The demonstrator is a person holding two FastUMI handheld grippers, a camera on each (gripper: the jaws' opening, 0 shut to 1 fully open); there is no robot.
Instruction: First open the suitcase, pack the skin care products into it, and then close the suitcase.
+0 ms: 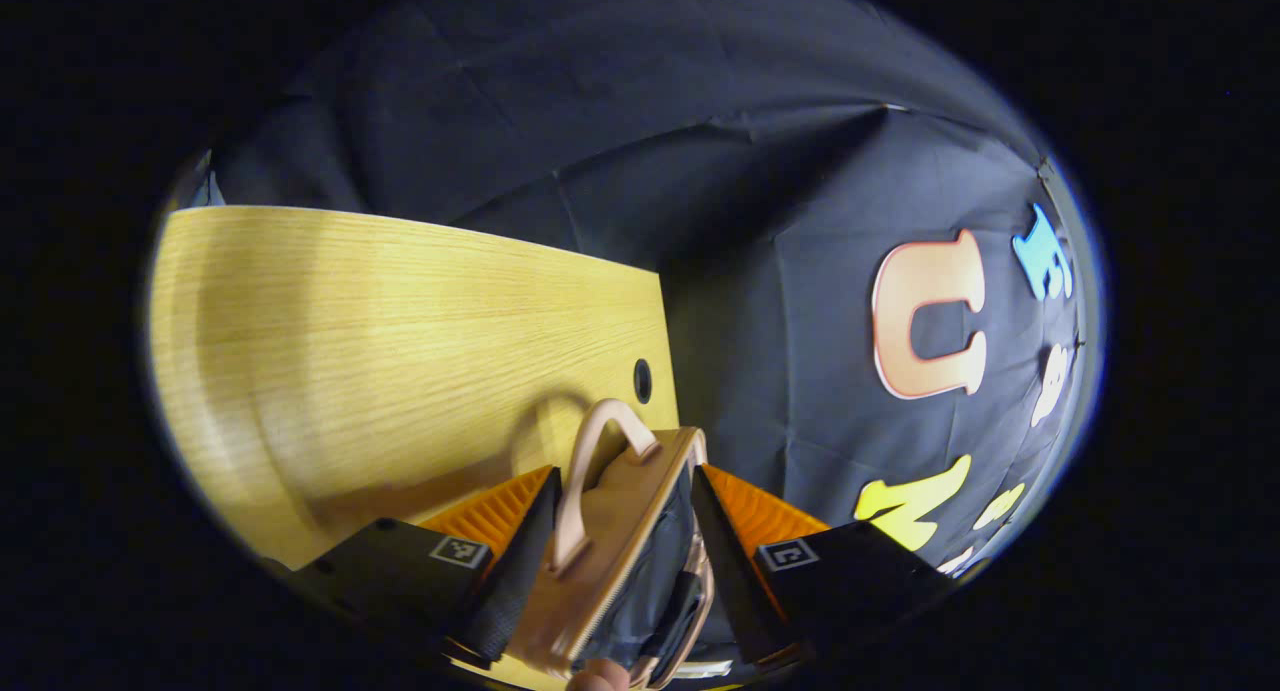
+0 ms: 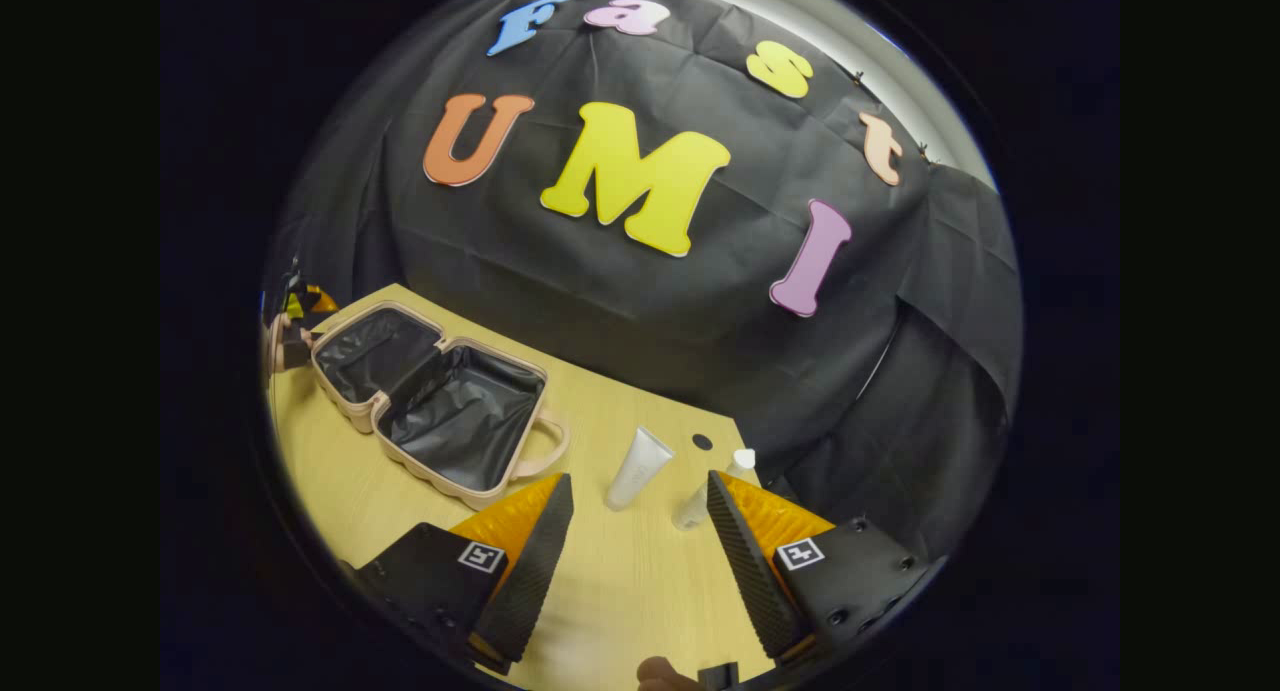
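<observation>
Pink suitcase (image 2: pixel 430 401) open (black-lined), 2 tubes (image 2: pixel 640 467) beside

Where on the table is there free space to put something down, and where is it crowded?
Bare wood lies between the open suitcase and the right gripper, running to the table's near edge. It is crowded by the far corner, where a white tube and a small bottle lie close together beside the table's hole.

Left gripper (image 1: pixel 622 531): fingers spread, flanking an upright edge without clear contact. Right gripper (image 2: pixel 640 551): fingers parted wide, held empty, angled downward; the other gripper (image 2: pixel 300 316) shows farther off.
</observation>
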